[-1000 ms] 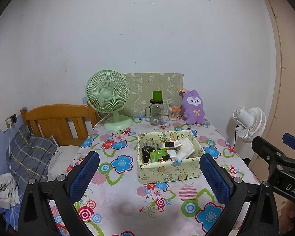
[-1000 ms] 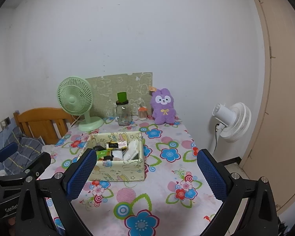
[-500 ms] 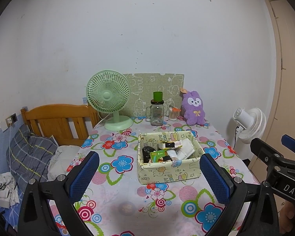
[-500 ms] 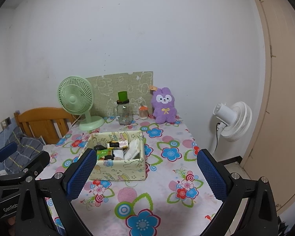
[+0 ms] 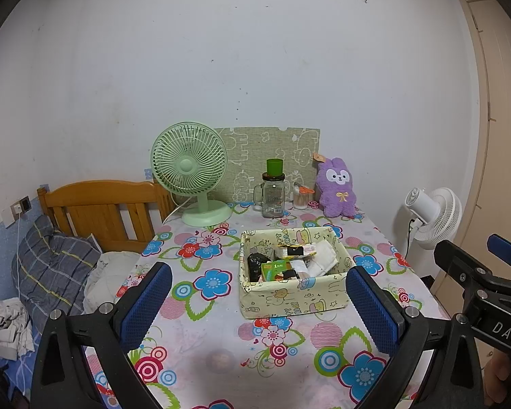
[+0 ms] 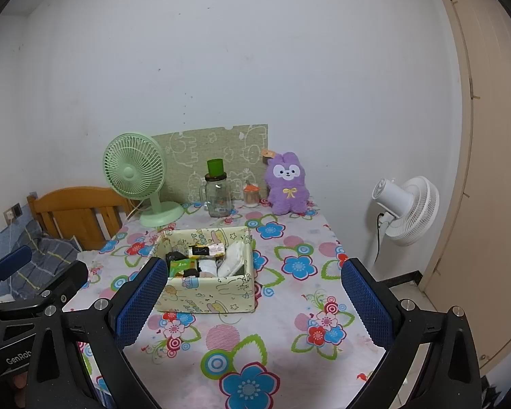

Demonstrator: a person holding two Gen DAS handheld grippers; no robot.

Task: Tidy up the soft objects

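Note:
A purple plush bunny (image 5: 336,188) sits upright at the table's far edge against the wall; it also shows in the right wrist view (image 6: 287,184). A pale yellow fabric basket (image 5: 299,297) stands mid-table, holding packets and folded white cloth; it shows in the right wrist view too (image 6: 207,296). My left gripper (image 5: 259,303) is open and empty, held above the near part of the table. My right gripper (image 6: 252,301) is open and empty, beside it on the right.
A green desk fan (image 5: 190,170), a glass jar with a green lid (image 5: 273,192) and a small jar (image 5: 300,198) stand along the wall. A wooden headboard (image 5: 98,204) and bedding lie left. A white fan (image 6: 405,206) stands right.
Both grippers have drifted very slightly; the scene is otherwise unchanged.

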